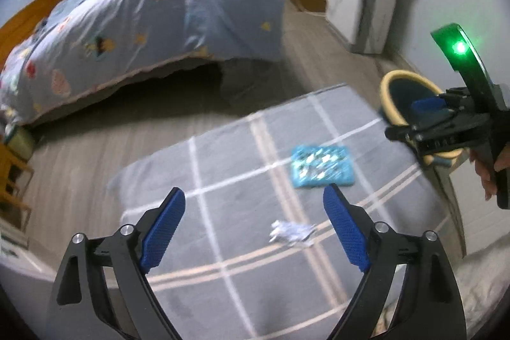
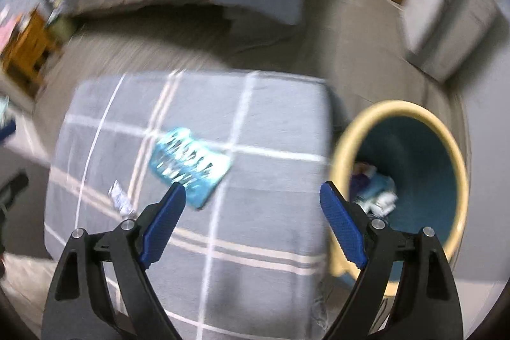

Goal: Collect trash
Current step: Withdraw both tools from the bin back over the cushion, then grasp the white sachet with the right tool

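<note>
Looking through left wrist view: left gripper point(image 1: 255, 206) jaws wide, nothing between. Crumpled white scrap point(image 1: 291, 233) on grey checked mat point(image 1: 223, 174) just ahead of tips; teal shiny wrapper point(image 1: 322, 166) further on. Right gripper point(image 1: 424, 113) near yellow-rimmed bin point(image 1: 390, 82), jaws hard to read here. Best approach: lower straight over scrap, pinch at bunched middle.

Right wrist view: right gripper point(image 2: 253, 196) jaws wide, empty. Wrapper point(image 2: 191, 171) flat, crinkly, near left tip; bin point(image 2: 414, 113) beside mat, already holding trash. Catch wrapper by edge, since flat.
</note>
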